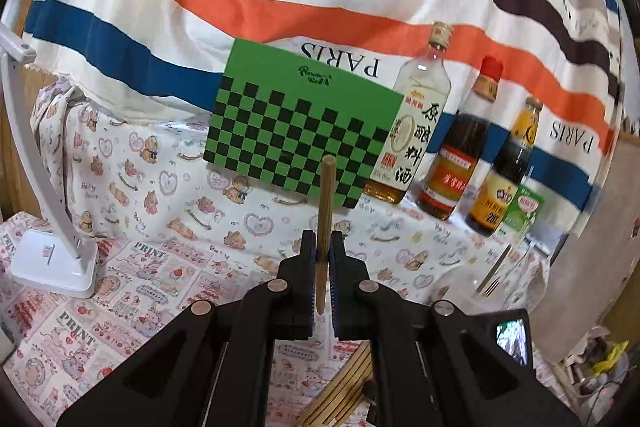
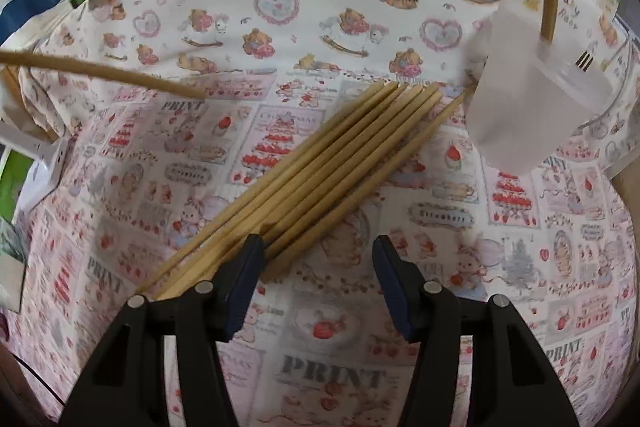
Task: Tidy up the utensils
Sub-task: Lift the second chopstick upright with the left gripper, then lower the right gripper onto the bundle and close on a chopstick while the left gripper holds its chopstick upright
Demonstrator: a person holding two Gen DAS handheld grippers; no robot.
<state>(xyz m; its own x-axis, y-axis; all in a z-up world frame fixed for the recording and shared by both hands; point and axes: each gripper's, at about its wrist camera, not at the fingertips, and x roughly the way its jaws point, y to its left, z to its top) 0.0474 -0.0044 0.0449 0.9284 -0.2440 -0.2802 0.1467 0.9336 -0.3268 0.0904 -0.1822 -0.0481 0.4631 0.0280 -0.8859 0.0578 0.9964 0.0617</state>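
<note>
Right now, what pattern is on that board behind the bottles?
Green and black checks on the board, clearest in the left wrist view.

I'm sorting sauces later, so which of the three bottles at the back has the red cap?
The middle bottle, with dark sauce and a red-orange label. The clear bottle to its left has a gold cap, and the dark bottle to its right a yellow neck.

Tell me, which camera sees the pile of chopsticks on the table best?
The right wrist view: the chopstick pile lies fully visible on the tablecloth. The left wrist view shows only its ends, behind the left gripper.
</note>
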